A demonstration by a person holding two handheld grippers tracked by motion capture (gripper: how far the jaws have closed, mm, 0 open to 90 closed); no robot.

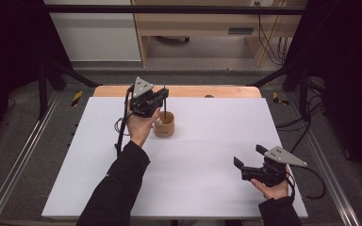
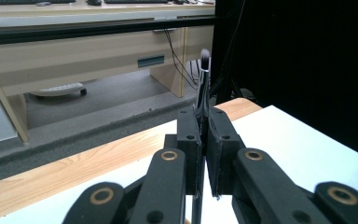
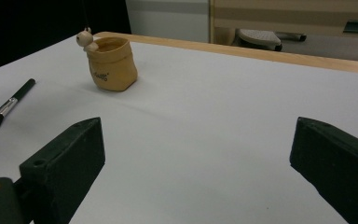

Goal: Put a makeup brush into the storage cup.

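Your left gripper (image 1: 163, 97) is squeezing a thin black brush (image 2: 203, 88) tight between its jaws. The brush is standing almost straight up, with its soft tip pointing up in the left gripper view and its dark handle running down past the jaws. In the high view, your left gripper is sitting just above the little tan pot (image 1: 164, 125), at about 11 o'clock from it, and the brush handle is pointing down toward the pot's open mouth. You cannot tell from the pictures if the handle is touching the pot. The pot is standing upright on the white sheet of the table (image 1: 207, 155), a bit to the 10 o'clock side of the sheet's middle. In the right gripper view the pot (image 3: 111, 63) is showing a small round bead figure (image 3: 85, 39) on its rim. Your right gripper (image 1: 249, 162) is holding nothing, and its jaws are standing wide apart. It is hovering low over the sheet at about 4 o'clock from the pot, well apart from it. A second brush (image 3: 8, 105) is lying flat on the sheet in the right gripper view, at about 8 o'clock from the pot, with its bristles toward the camera.
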